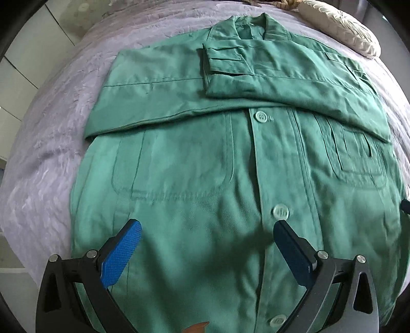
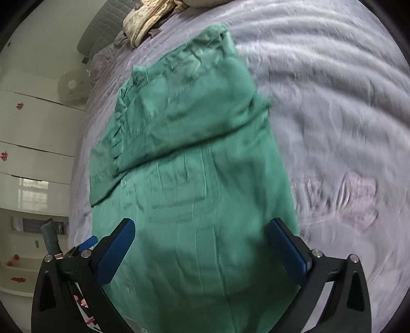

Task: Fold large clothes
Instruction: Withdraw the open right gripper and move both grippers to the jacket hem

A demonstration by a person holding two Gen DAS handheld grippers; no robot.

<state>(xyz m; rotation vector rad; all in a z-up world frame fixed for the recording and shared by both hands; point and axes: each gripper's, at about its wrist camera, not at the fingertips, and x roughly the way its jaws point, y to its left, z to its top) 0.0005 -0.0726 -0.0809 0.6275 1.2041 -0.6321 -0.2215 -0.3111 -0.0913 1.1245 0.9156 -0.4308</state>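
A green button-up jacket [image 1: 205,158] lies flat on a bed, collar at the far end, both sleeves folded across its chest. My left gripper [image 1: 207,226] hovers open above the lower front, near a button [image 1: 280,211], nothing between its blue pads. In the right wrist view the same jacket [image 2: 194,179] runs away from me, somewhat blurred. My right gripper [image 2: 202,226] is open over the jacket's lower right part, its blue pads wide apart and holding nothing. The jacket's near hem is hidden below both gripper frames.
A pale lilac fuzzy bedspread [image 1: 51,133] covers the bed [image 2: 333,128]. A cream pillow [image 1: 340,28] lies beyond the collar, cream bedding [image 2: 148,20] at the far end. White cabinets [image 2: 33,133] and a fan [image 2: 73,87] stand to the left. The left gripper's frame [image 2: 87,243] shows there.
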